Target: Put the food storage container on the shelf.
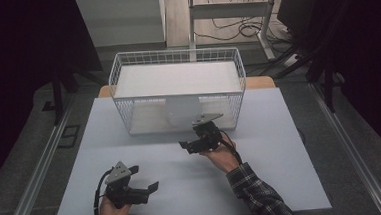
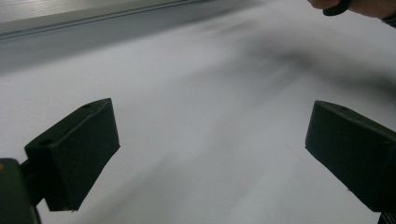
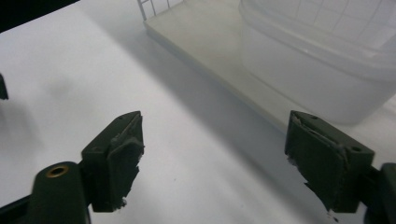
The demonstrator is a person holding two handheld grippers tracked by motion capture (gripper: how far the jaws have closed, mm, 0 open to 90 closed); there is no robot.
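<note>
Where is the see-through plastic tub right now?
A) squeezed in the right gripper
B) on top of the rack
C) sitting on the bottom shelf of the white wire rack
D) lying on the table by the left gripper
C: the translucent plastic tub stands on the lower shelf of the white wire rack, under its upper shelf, while the right gripper is open just in front of it with nothing between its pads.

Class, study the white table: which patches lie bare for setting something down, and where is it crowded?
Bare: the table right of the right gripper, the strip left of the wire basket, and the stretch between both grippers. Crowded: the basket front, where the translucent container sits near the right gripper.
</note>
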